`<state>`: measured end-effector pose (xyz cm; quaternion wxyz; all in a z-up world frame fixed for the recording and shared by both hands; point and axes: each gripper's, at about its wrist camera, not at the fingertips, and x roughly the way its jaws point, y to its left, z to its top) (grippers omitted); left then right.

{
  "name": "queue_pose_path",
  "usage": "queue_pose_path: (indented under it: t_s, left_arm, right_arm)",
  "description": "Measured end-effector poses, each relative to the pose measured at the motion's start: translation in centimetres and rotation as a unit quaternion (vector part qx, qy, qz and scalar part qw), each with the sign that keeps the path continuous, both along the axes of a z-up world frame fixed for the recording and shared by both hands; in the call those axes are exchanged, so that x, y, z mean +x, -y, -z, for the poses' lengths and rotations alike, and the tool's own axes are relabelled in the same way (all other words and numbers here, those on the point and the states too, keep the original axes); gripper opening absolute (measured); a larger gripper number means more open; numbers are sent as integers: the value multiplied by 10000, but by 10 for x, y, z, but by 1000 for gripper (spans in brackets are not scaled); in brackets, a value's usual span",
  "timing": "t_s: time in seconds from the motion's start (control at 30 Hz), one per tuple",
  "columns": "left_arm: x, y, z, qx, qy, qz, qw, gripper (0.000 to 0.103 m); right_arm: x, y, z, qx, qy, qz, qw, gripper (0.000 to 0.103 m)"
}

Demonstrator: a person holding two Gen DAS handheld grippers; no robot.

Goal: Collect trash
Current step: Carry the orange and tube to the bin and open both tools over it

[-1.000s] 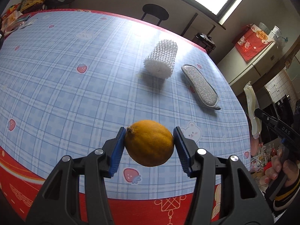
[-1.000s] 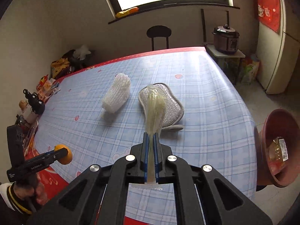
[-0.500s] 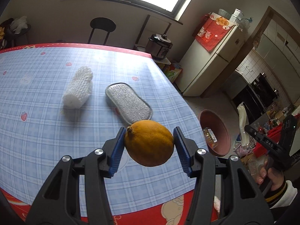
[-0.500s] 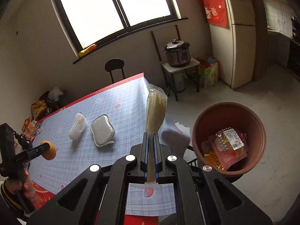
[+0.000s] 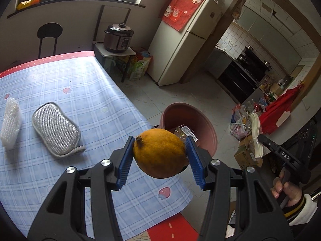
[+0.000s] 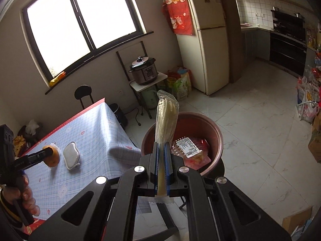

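Note:
My left gripper point(image 5: 159, 155) is shut on an orange point(image 5: 159, 153) and holds it in the air over the table's right edge, near the brown trash bin point(image 5: 202, 118). It also shows in the right wrist view point(image 6: 51, 156), over the table. My right gripper point(image 6: 162, 150) is shut on a clear plastic wrapper point(image 6: 165, 118) that stands upright, just in front of the bin point(image 6: 217, 138). The bin stands on the floor beside the table and holds a labelled plastic package point(image 6: 188, 145).
A silver scrubbing pad point(image 5: 55, 128) and a white foam net sleeve point(image 5: 10, 124) lie on the blue checked tablecloth point(image 5: 90, 92). A cooker point(image 6: 143, 72) on a small stand, a black chair point(image 6: 83, 96), a fridge point(image 6: 206, 56) and floor clutter point(image 5: 246, 140) surround the bin.
Both grippers have swung right, away from the table towards the bin. The bin now fills more of each view. Each gripper keeps its hold.

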<state>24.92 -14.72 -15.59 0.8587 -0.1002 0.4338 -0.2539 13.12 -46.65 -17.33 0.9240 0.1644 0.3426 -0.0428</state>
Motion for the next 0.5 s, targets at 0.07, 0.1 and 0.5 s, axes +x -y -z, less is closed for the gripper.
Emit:
queue_pose_path:
  t_s: [0.07, 0.1, 0.5]
  left_arm:
    - [5, 17, 1, -2, 1, 158, 9999, 53]
    - [7, 26, 2, 8, 9, 228, 9997, 53]
    - [54, 118, 13, 417, -17, 687, 9968, 53]
  right_arm:
    - [-3, 5, 1, 16, 3, 77, 10000, 7]
    - [-5, 8, 1, 25, 22, 99, 9999, 7]
    - [9, 46, 16, 334, 120, 53, 9994, 7]
